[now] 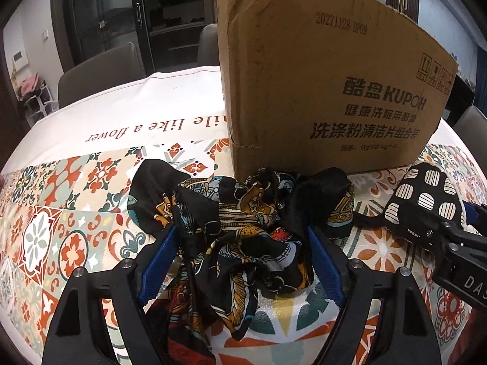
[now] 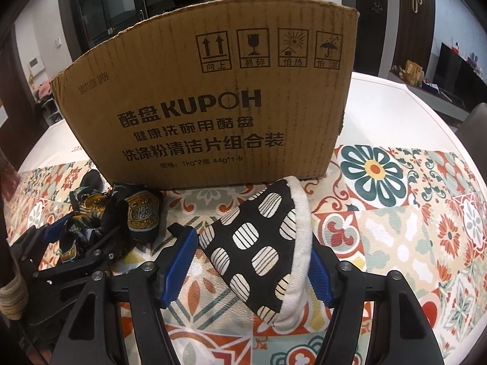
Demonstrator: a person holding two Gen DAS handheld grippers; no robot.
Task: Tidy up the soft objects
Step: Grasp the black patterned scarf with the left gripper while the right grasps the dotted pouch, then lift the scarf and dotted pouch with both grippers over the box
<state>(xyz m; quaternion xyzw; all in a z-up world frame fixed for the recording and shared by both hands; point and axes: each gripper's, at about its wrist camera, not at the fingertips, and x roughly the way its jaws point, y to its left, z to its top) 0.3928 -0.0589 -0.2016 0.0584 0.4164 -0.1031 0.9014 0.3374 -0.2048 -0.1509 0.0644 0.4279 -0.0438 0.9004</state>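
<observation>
Blue-padded fingers of the left gripper (image 1: 240, 243) are standing apart on either side of a crumpled silk-like scarf (image 1: 243, 213), pads touching its bunched folds but not visibly pinching; whether they are gripping cannot be told. Scarf: black with gold and teal print, lying heaped on the table (image 1: 76, 197) just in front of the box. Judged light, limp and slippery; a hold on the thick middle of the heap looks safer than on a trailing edge.

Right gripper (image 2: 254, 255): fingers are bracketing a padded cloth piece (image 2: 258, 243), black with striped cream ovals and a white terry lining, resting on the table. One pad is touching its white edge; the other is sitting just beside the black face. Judged soft, thicker, easy to pinch across its folded edge.

Cardboard box (image 2: 213, 106): standing upright directly behind both items, printed wall facing the fingers. Its tall wall is standing in the way of a straight push forward.

Grey chairs (image 1: 100, 73) are waiting beyond the table.
</observation>
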